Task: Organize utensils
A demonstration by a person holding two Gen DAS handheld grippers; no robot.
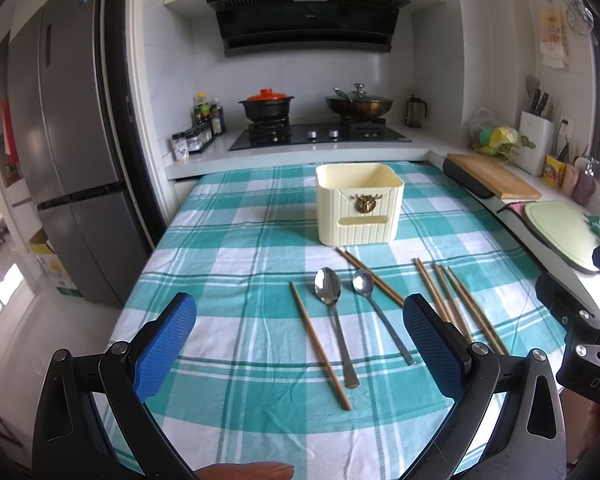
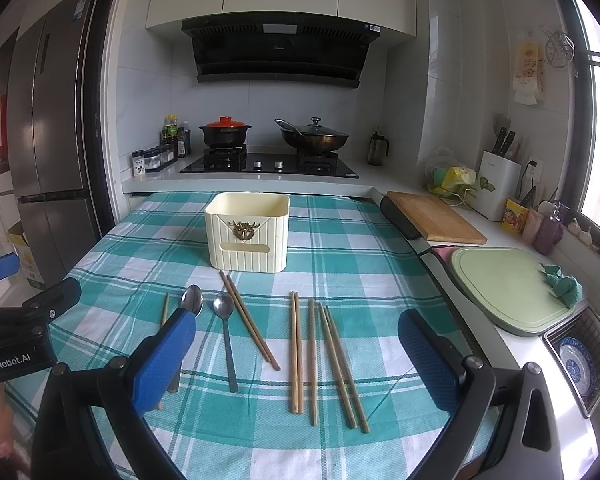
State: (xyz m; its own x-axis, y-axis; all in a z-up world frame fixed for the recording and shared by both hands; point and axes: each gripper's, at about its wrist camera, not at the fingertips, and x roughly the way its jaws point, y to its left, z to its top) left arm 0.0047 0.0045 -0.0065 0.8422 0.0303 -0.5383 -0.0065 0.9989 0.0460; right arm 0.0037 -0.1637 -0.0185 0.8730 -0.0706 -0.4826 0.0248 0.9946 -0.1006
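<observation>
1. Both grippers hang above the near edge of the bench [image 2: 380, 240], which wears a teal checked cloth; nothing has been picked up yet.
2. The left gripper [image 1: 300, 328] has its fingers spread wide and holds nothing. Between them, at the centre of the left view, lie two spoons [image 1: 328, 292] and a single chopstick [image 1: 320, 344], handles toward the camera.
3. The right gripper [image 2: 296, 344] is likewise spread and empty. Five chopsticks [image 2: 312, 360] lie lower centre of the right view, between its fingers, long axes running away from the camera.
4. Another pair of chopsticks [image 2: 248, 320] lies slanted, its far tips just short of the cream box [image 2: 248, 236] at centre frame.
5. The box stands upright and open-topped beyond all the utensils. Judging by position, each gripper is nearer its own group.
</observation>
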